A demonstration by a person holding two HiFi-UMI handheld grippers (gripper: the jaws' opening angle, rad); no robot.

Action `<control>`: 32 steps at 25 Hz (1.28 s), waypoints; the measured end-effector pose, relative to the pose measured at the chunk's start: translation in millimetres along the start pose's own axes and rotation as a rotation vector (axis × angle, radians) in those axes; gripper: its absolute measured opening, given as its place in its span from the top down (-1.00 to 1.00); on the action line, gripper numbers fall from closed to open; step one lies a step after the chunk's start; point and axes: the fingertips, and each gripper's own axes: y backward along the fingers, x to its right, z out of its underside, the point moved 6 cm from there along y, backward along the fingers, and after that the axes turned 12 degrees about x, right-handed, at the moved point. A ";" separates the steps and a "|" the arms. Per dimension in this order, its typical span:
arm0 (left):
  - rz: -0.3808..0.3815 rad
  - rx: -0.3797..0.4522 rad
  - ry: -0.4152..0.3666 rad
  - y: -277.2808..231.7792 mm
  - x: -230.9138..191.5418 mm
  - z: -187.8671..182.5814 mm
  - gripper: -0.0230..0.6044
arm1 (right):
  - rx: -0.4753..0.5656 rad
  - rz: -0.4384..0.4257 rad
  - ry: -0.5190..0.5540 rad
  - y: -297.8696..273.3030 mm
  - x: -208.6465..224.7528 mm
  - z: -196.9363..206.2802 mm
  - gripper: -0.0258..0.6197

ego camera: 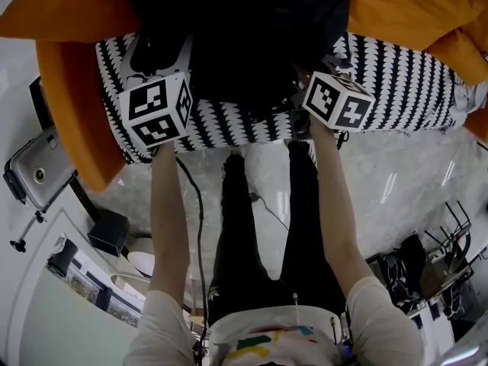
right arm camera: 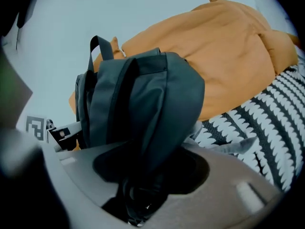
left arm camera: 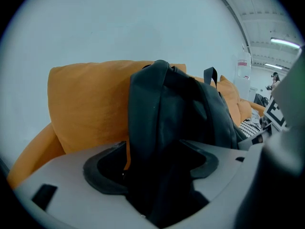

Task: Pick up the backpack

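Note:
A black backpack [ego camera: 236,44] stands upright on an orange sofa [ego camera: 69,90], against its cushions. My left gripper [ego camera: 160,56] is at the backpack's left side and my right gripper [ego camera: 309,71] at its right side. In the left gripper view the backpack [left arm camera: 181,113] has a fold of fabric running down between the jaws of the left gripper [left arm camera: 152,168]; an orange gap shows beside one pad, so the jaws stand wide and open. In the right gripper view the backpack [right arm camera: 143,94] bunches into the right gripper [right arm camera: 150,168], whose pads pinch the fabric.
A black-and-white patterned throw [ego camera: 396,82] covers the sofa seat under the backpack. On the pale floor a cable [ego camera: 200,219] trails beside the person's legs [ego camera: 263,227]. Equipment stands at the left [ego camera: 34,170] and lower right [ego camera: 427,273].

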 end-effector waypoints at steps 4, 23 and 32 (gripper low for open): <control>0.016 -0.065 -0.023 -7.6 4.6 0.3 0.02 | 0.009 -0.003 0.007 -0.2 5.6 -4.3 0.36; 0.051 -0.118 -0.025 10.8 -2.1 -1.2 0.81 | 0.060 0.030 0.175 10.1 -30.2 -0.7 0.63; 0.066 -0.057 0.054 33.5 4.6 -17.2 0.82 | 0.127 0.070 0.351 34.4 -48.7 -41.7 0.66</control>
